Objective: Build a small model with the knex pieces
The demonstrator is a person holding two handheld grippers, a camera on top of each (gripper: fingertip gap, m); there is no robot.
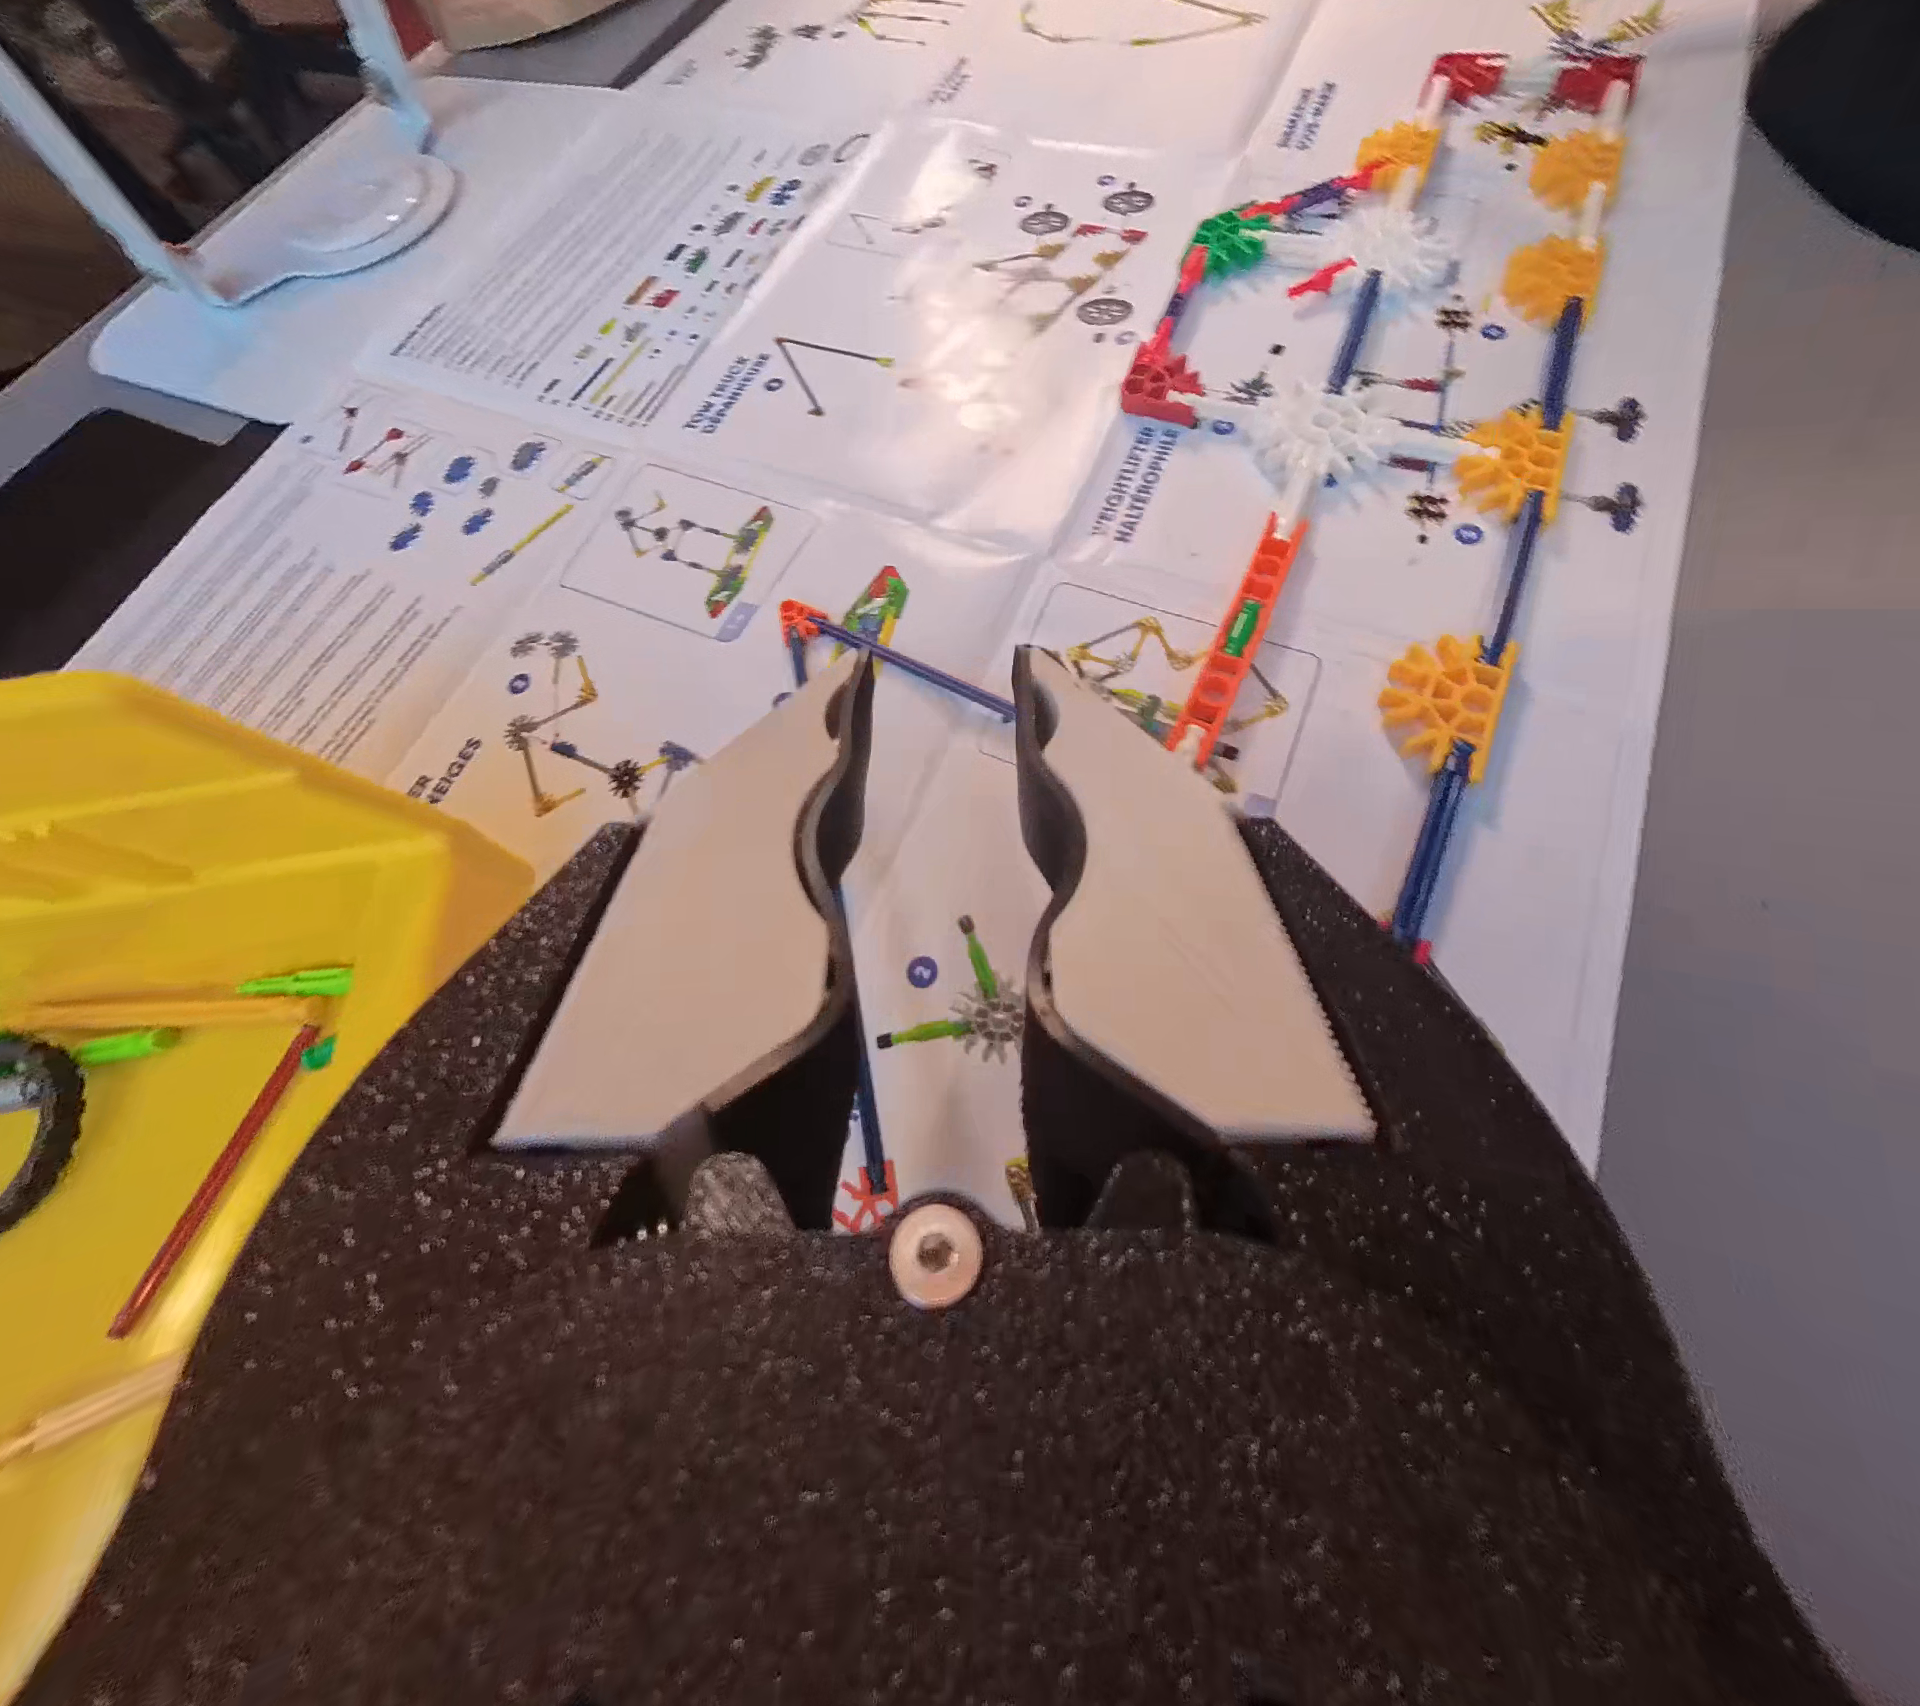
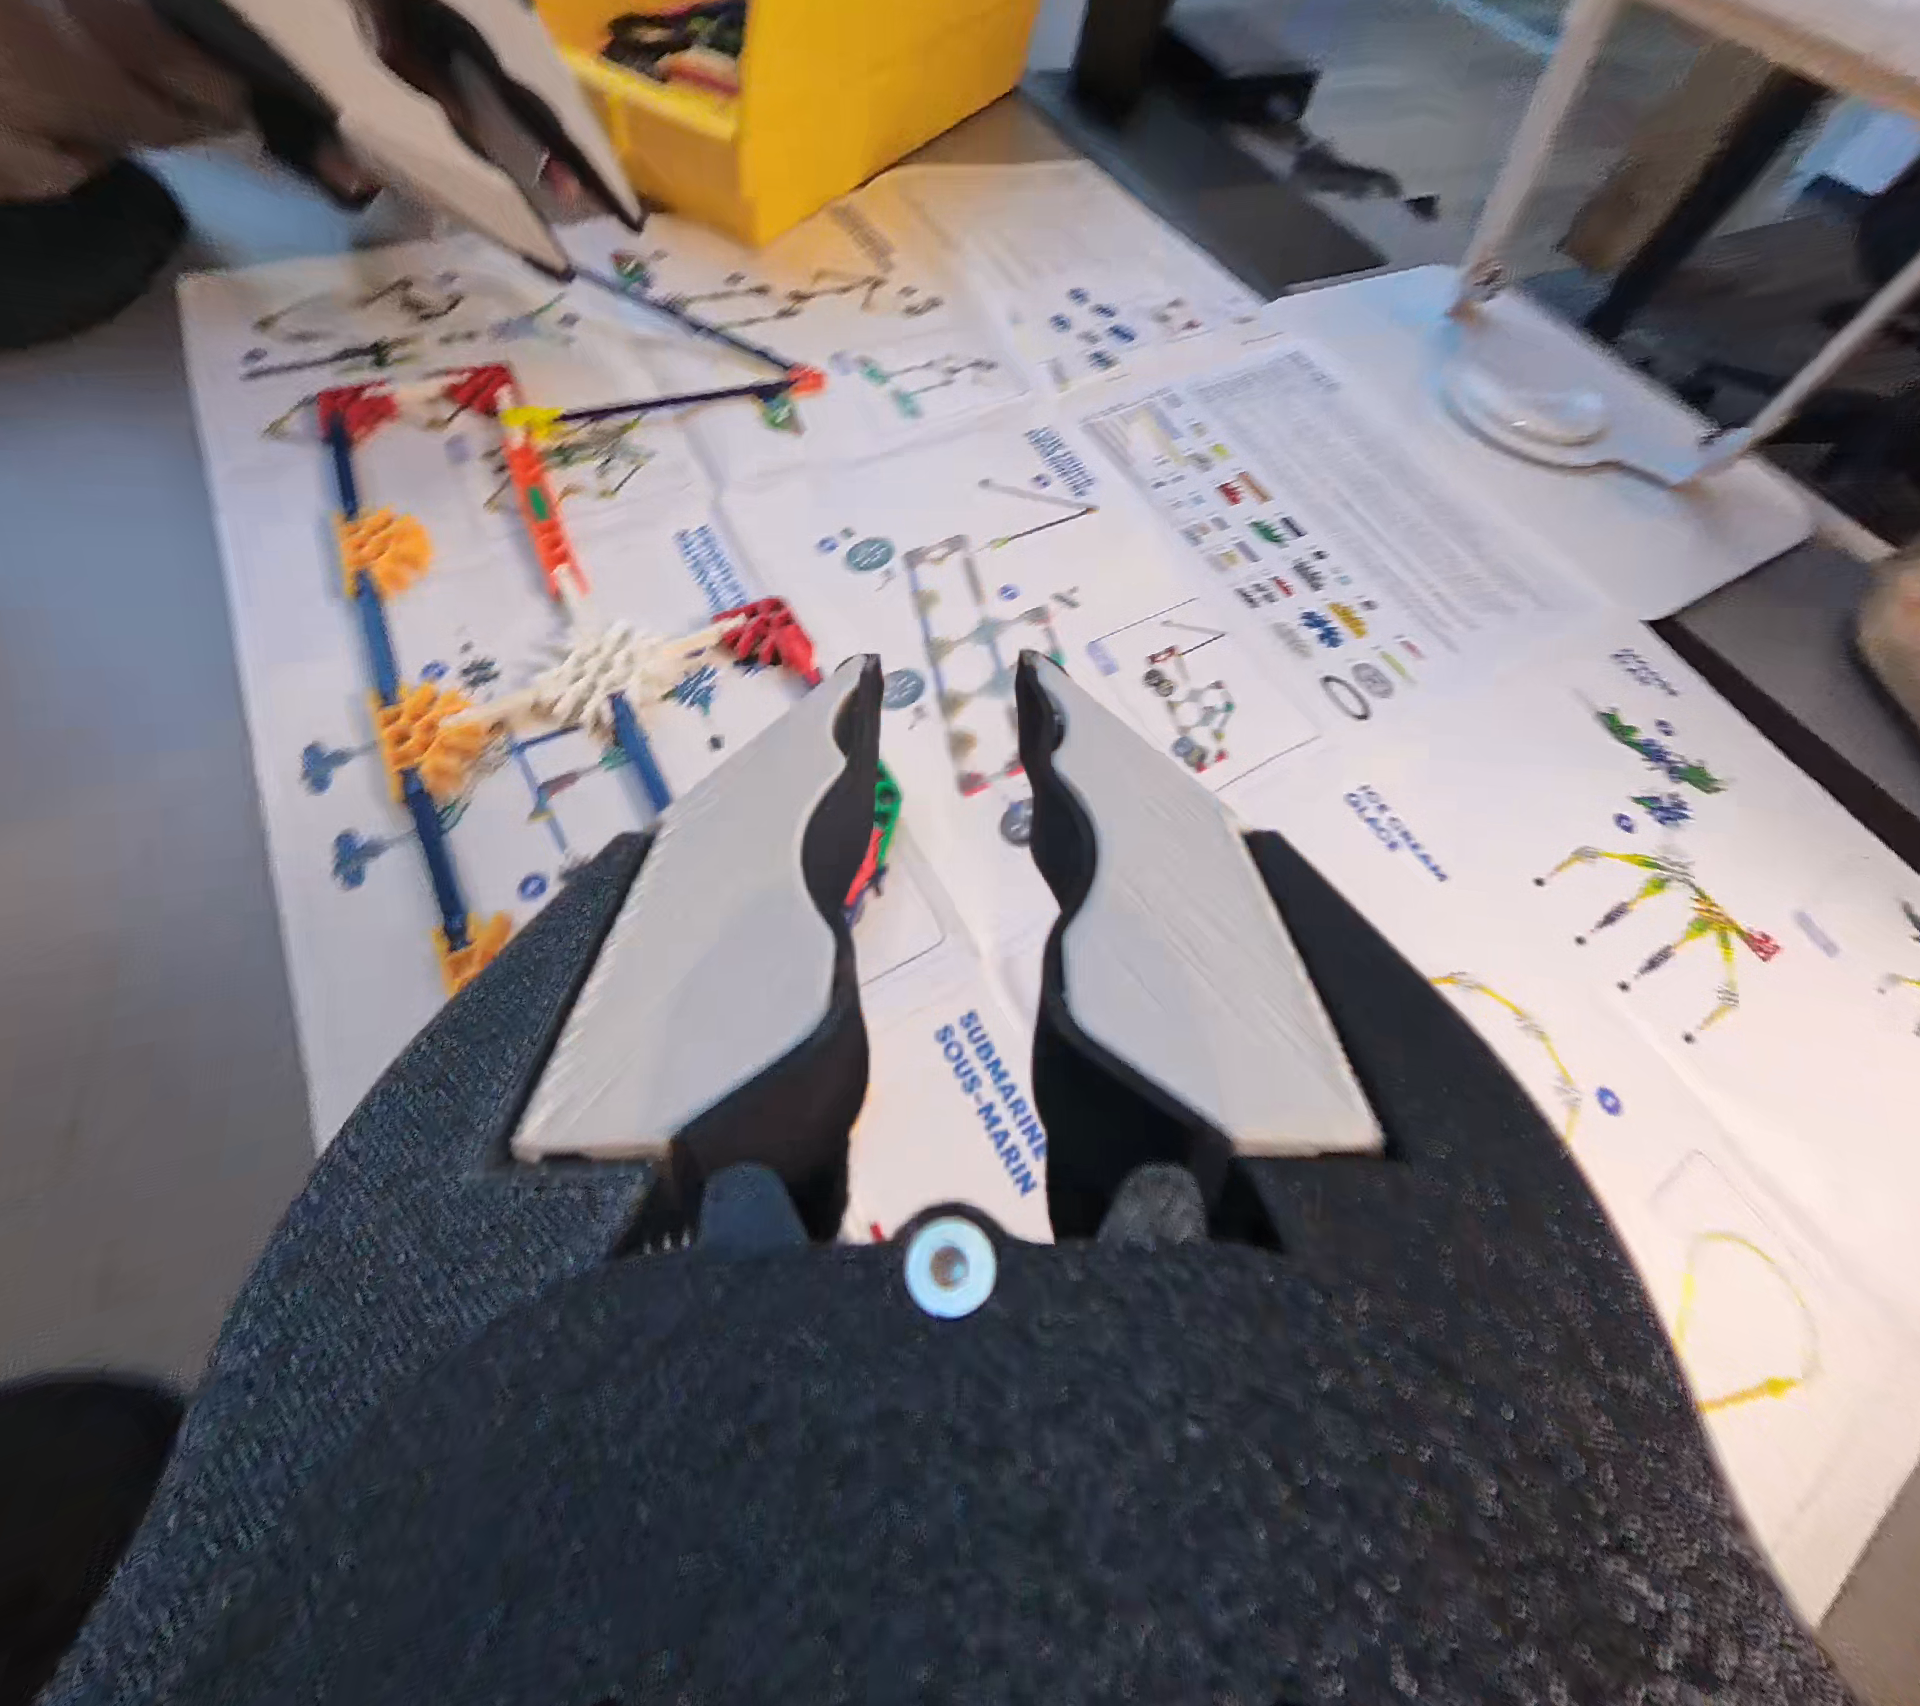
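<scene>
the left tool [image 1: 940,669] is hanging with its jaws spread and nothing between them, low over the unfolded instruction sheet [image 1: 935,222] on the worktop [image 1: 1766,617]. just ahead of its tips a thin dark blue rod [image 1: 914,669] is lying flat, its long axis crossing the gap slantwise from an orange connector [image 1: 800,617] at the left tip toward the right tip; a second blue rod is running under the jaws back toward the wrist. the yellow parts bin [image 1: 208,825] is sitting just to its left.

the right tool [image 2: 951,669] is also spread and empty, hovering over the sheet beside the flat rod-and-connector frame [image 2: 436,617], which is lying to its left, with a red connector [image 2: 769,622] nearest its left tip. the left tool is clearly nearer the blue rod.
</scene>
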